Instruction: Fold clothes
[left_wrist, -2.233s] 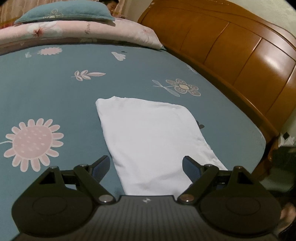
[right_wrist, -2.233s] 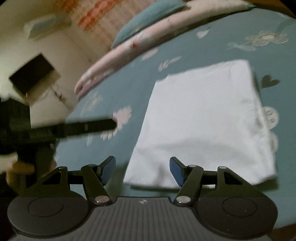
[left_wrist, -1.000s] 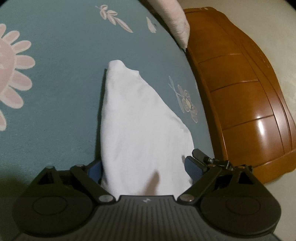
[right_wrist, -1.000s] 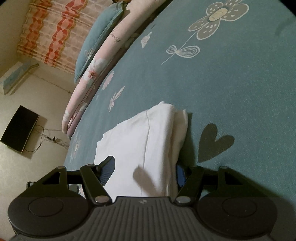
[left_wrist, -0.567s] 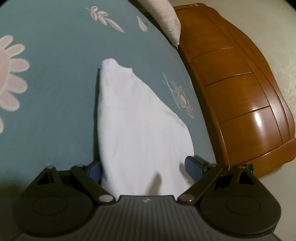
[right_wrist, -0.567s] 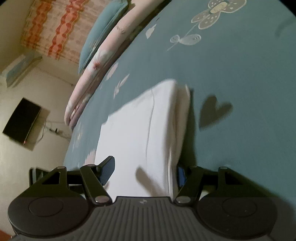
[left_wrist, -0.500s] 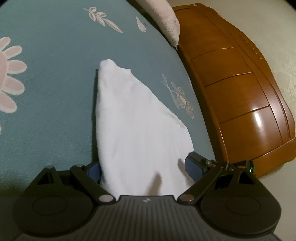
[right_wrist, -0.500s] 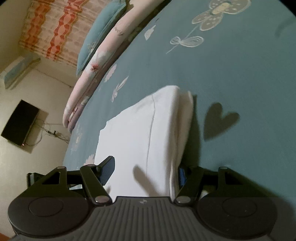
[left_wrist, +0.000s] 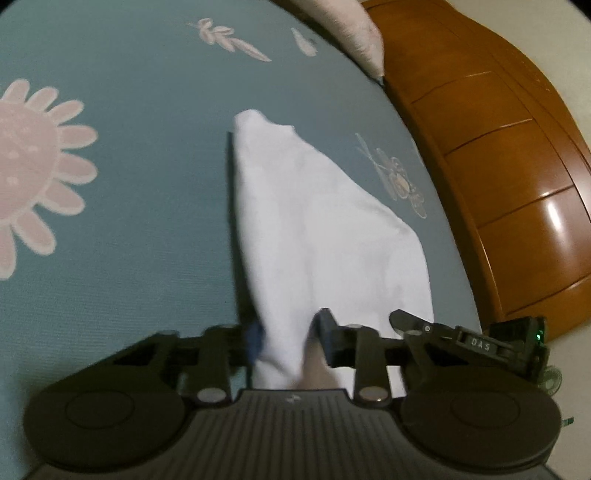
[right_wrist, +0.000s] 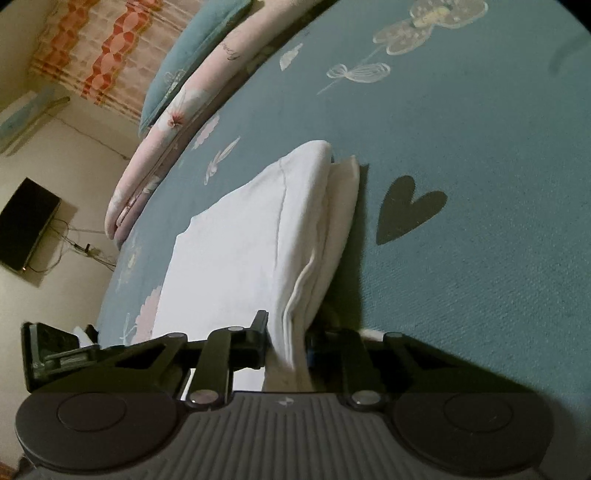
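In the left wrist view, one folded white garment (left_wrist: 317, 229) lies on the teal bedsheet (left_wrist: 140, 147) and runs straight ahead from the left gripper (left_wrist: 286, 338). Its jaws have just been closing and now pinch the garment's near edge between them. One pink sunflower print (left_wrist: 33, 177) sits well to the gripper's left. One wooden bed board (left_wrist: 498, 147) curves along the right. The tip of the right gripper (left_wrist: 469, 341) pokes in just beside the garment's right edge.

In the right wrist view, the same garment (right_wrist: 251, 243) shows its stacked layers along its right side, which the other view does not show. The right gripper (right_wrist: 286, 343) has also just been closing and clamps those layers at the near corner. One dark heart print (right_wrist: 406, 206) lies ahead to the right. Far left stand two pillows (right_wrist: 192, 74), a striped curtain (right_wrist: 107, 48) and one wall screen (right_wrist: 26, 225).
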